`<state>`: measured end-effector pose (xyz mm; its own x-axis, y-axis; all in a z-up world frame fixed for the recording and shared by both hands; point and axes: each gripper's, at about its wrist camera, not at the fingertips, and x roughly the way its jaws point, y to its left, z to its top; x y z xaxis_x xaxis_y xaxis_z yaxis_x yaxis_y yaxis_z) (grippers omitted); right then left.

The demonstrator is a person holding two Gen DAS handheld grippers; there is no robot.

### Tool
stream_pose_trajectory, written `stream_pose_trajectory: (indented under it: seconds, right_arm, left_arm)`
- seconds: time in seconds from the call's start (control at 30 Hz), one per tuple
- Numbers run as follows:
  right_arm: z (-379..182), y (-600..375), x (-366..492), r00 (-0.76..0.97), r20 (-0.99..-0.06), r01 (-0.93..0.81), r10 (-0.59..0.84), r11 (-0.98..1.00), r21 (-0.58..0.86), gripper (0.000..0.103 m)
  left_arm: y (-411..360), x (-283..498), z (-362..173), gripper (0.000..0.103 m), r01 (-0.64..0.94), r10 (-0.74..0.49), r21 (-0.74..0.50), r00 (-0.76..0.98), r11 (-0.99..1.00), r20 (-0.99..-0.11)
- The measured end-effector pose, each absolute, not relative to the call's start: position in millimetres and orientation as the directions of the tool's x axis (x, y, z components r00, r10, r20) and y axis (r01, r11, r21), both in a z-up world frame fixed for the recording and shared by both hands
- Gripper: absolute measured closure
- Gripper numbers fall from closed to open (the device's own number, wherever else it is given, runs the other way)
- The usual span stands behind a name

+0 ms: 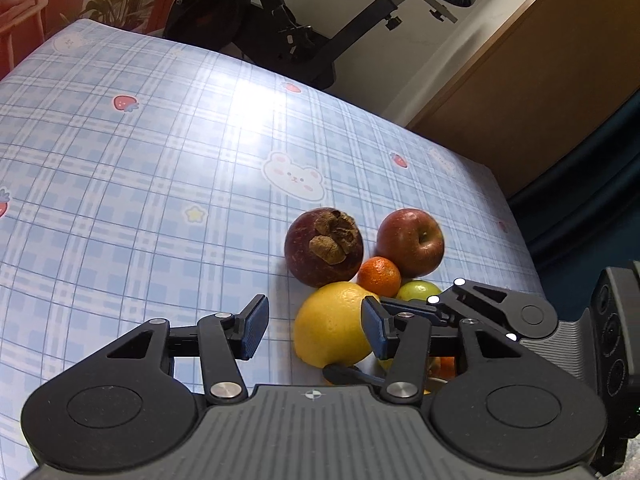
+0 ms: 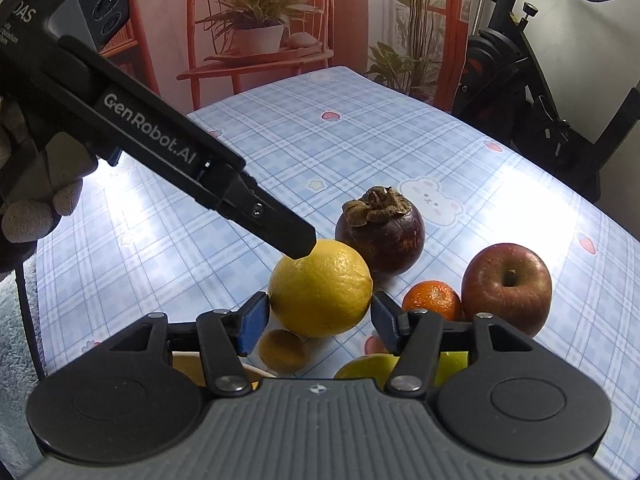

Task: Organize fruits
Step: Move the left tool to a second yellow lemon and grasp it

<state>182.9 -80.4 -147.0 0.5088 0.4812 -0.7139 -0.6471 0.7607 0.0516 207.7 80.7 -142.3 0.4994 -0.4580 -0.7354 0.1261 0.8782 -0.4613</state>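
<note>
A yellow lemon [image 2: 320,288] rests on the checked tablecloth [image 2: 360,152] between the fingers of my right gripper [image 2: 320,326], which is open with its blue pads close by the lemon's sides. My left gripper [image 1: 316,330] is open with nothing between its pads; the lemon [image 1: 332,324] lies just past its right finger. In the right wrist view the left gripper [image 2: 300,242] comes in from the upper left, its tip over the lemon's top. Behind the lemon sit a dark mangosteen [image 2: 380,232], a red apple [image 2: 506,284] and a small mandarin [image 2: 432,300].
A green fruit [image 2: 364,364] and a small tan round fruit [image 2: 282,350] lie close under the right gripper. A gloved hand [image 2: 36,200] holds the left gripper. An exercise bike [image 1: 280,20] and a wooden cabinet [image 1: 540,80] stand beyond the table's far edge.
</note>
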Motion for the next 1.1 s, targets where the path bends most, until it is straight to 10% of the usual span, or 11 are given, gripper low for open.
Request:
stream_pose_trajectory:
  seconds: [1.1]
  right_arm:
    - [-133, -68, 163, 0.527, -0.671, -0.618, 0.521, 0.777, 0.118, 0.045]
  left_arm:
    - [92, 185, -128, 0.055, 0.116, -0.504, -0.531, 0.532, 0.840, -0.681]
